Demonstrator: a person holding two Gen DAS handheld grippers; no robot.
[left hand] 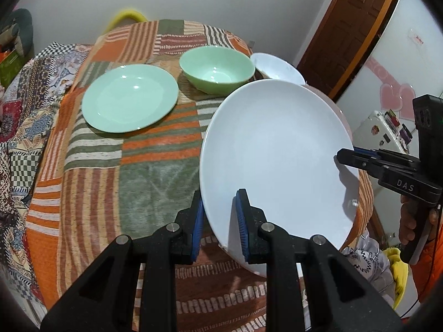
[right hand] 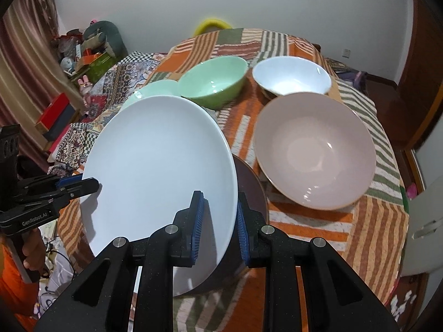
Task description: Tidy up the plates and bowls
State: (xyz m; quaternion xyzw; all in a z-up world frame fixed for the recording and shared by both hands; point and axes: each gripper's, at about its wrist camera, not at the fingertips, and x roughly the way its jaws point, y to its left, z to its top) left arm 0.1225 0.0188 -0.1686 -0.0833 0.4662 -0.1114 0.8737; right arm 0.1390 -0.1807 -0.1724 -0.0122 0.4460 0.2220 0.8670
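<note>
Nearest the cameras, both tongs are clamping the white plate (left hand: 277,160) by opposite edges: the left tongs (left hand: 220,221) are gripping its near-left rim with the blue pads narrowed onto it, and the right tongs (right hand: 220,221) are pinching its right rim the same way; the plate is being held tilted in the air above the tabletop (left hand: 155,149), not resting on anything. In the right view a dark plate (right hand: 253,191) is showing just behind and under the white plate's right edge; whether the two are touching cannot be told.

Just beyond, on the right side, the pink bowl (right hand: 315,152) is sitting alone on the patterned cloth; farther back the green bowl (left hand: 217,69) and the white bowl (right hand: 292,76) are standing side by side, near each other but apart; to the left of the green bowl the green plate (left hand: 130,96) is lying flat by itself.

As a judgement, the task is looking to be in an early stage: nothing is stacked yet, no bowl is nested in another or set on a plate, and each piece is occupying its own spot; the white plate is the only piece in hand. Left to do, most likely: setting this plate down somewhere, perhaps by the green one, then grouping the three bowls.
</note>
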